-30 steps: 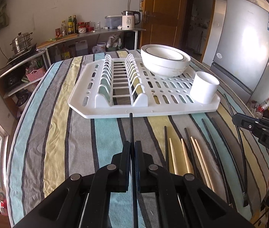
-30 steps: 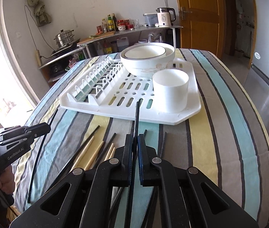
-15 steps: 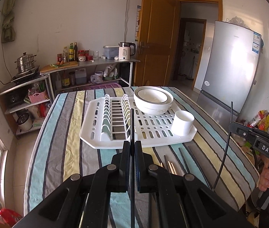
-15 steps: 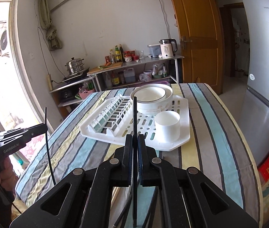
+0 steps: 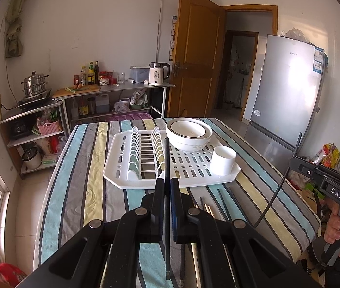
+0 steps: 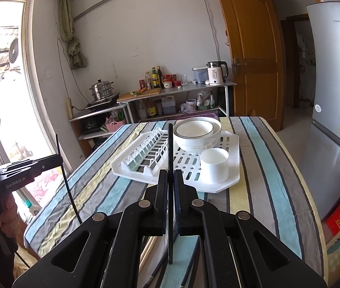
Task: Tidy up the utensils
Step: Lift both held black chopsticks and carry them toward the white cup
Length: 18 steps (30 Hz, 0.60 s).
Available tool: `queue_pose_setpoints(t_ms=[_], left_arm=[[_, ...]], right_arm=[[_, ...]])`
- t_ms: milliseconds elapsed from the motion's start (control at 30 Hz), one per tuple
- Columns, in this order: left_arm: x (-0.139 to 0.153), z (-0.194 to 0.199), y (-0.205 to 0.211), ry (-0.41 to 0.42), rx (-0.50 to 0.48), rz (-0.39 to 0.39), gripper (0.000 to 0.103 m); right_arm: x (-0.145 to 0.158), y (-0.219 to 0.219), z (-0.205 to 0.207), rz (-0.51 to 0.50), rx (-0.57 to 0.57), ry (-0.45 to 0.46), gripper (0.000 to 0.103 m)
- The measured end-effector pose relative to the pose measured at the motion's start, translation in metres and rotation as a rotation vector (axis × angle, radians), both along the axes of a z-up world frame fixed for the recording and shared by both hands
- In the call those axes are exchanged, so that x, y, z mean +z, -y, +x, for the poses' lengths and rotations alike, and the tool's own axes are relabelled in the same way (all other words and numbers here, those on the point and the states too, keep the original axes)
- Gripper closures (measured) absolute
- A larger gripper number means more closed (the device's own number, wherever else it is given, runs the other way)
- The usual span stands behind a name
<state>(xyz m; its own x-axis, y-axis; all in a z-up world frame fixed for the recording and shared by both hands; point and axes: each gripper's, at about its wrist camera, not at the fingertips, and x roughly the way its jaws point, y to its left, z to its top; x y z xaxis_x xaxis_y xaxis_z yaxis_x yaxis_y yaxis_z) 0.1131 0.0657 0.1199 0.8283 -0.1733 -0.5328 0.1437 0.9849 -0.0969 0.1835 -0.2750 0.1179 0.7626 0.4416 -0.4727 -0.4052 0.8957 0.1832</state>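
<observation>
Each gripper clamps one thin black chopstick above the striped tabletop (image 5: 85,192).
Left gripper (image 5: 167,187) and right gripper (image 6: 170,178) fingers pinch black chopsticks (image 5: 167,158) (image 6: 170,144); white plastic drying rack (image 5: 194,168) ahead, loose chopsticks (image 5: 222,200) below.

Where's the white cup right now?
The white cup stands on the near right corner of the white drying rack in both wrist views, just in front of the stacked bowls, apart from both grippers.
</observation>
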Motion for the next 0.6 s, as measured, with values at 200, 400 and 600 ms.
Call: queue_pose_setpoints(t_ms=[200,400,600], left_arm=[[0.013,0.007,0.005,0.015,-0.011,0.002,0.099],[0.029,0.032,0.020,0.012,-0.056,-0.014,0.099],[0.044,0.070,0.045,-0.003,-0.110,-0.026,0.099]], right_arm=[[0.014,0.005,0.001,0.007,-0.002,0.037,0.098],[0.032,0.012,0.015,-0.002,-0.016,0.078,0.098],[0.050,0.022,0.038,0.004,-0.038,0.107,0.098]])
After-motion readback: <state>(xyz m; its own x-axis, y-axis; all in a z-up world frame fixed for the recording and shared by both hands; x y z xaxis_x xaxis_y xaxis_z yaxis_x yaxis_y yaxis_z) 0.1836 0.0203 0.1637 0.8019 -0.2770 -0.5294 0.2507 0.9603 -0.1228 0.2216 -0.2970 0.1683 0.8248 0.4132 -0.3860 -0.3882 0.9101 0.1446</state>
